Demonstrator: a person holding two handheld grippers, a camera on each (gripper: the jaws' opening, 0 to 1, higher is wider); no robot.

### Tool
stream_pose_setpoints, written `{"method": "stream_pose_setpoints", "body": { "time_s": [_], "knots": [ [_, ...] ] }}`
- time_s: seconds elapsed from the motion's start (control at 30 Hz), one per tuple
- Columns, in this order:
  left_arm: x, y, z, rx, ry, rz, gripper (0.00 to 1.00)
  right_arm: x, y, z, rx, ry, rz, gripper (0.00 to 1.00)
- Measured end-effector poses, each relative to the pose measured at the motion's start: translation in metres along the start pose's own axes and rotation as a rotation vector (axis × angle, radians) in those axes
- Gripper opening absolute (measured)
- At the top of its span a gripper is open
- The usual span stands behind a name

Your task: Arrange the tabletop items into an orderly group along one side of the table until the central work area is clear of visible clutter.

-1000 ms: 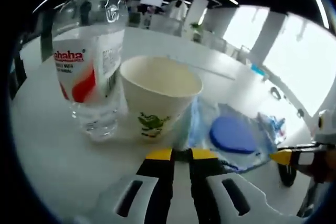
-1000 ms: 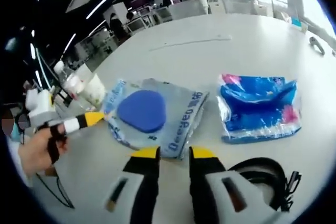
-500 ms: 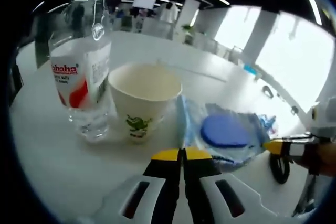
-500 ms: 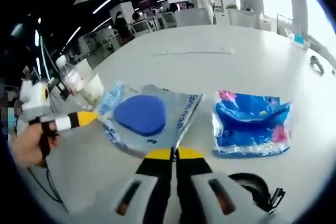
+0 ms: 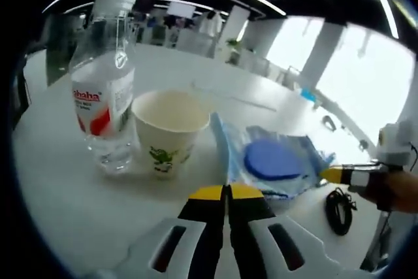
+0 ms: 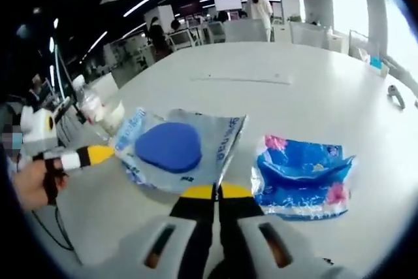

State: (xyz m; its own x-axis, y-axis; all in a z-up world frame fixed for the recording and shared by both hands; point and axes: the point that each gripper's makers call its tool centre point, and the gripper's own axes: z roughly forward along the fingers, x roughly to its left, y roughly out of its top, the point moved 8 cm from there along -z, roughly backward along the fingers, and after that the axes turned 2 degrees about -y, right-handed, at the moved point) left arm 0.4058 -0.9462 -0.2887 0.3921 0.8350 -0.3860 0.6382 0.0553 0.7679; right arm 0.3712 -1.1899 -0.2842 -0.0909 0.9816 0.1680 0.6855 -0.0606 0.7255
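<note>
You had both tongs pinched on the clear packet with the blue disc (image 6: 171,148): right tongs (image 6: 216,192) shut on its near edge, left tongs (image 5: 228,192) shut on the opposite edge. Best done by lifting both ends together, level, so the film didn't tear. The packet lay at 12 o'clock of each pair. Paper cup (image 5: 166,129) and water bottle (image 5: 107,89) stood at 10 o'clock of the left tongs, on the worktop (image 5: 59,187); blue pouch (image 6: 304,178) at 2 o'clock of the right.

the water bottle (image 5: 104,106) carries a red and white label reading "ahaha". print on the clear pouch (image 6: 179,151) is too blurred to read.
</note>
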Motion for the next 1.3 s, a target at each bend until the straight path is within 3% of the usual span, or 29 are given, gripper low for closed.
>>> {"method": "stream_pose_setpoints", "body": {
  "time_s": [0.1, 0.4, 0.5, 0.67, 0.8, 0.9, 1.03, 1.27, 1.3],
  "knots": [
    [0.006, -0.005, 0.003, 0.029, 0.012, 0.006, 0.0, 0.001, -0.009, 0.007, 0.057, 0.01, -0.058, 0.0],
    [0.01, -0.011, 0.008, 0.063, 0.039, 0.003, 0.0, -0.001, -0.011, 0.019, 0.076, 0.017, -0.038, 0.0],
    [0.012, -0.014, 0.01, 0.077, 0.05, 0.006, 0.0, -0.003, -0.013, 0.022, 0.122, 0.009, 0.028, 0.0],
    [0.015, -0.017, 0.015, 0.099, 0.067, -0.011, 0.0, -0.003, -0.012, 0.023, 0.141, 0.012, -0.014, 0.0],
    [0.016, -0.02, 0.013, 0.077, 0.068, -0.052, 0.0, -0.004, -0.014, 0.023, 0.139, 0.012, 0.039, 0.0],
    [0.015, -0.019, 0.014, 0.078, 0.07, -0.034, 0.0, -0.002, -0.014, 0.023, 0.162, 0.012, -0.039, 0.0],
    [0.014, -0.019, 0.014, 0.076, 0.081, -0.057, 0.0, -0.002, -0.014, 0.023, 0.166, 0.006, -0.036, 0.0],
    [0.012, -0.02, 0.014, 0.07, 0.099, -0.016, 0.0, -0.002, -0.015, 0.023, 0.158, 0.01, -0.035, 0.0],
    [0.011, -0.02, 0.014, 0.069, 0.102, -0.012, 0.0, -0.002, -0.015, 0.022, 0.153, 0.023, -0.088, 0.0]
  ]
}}
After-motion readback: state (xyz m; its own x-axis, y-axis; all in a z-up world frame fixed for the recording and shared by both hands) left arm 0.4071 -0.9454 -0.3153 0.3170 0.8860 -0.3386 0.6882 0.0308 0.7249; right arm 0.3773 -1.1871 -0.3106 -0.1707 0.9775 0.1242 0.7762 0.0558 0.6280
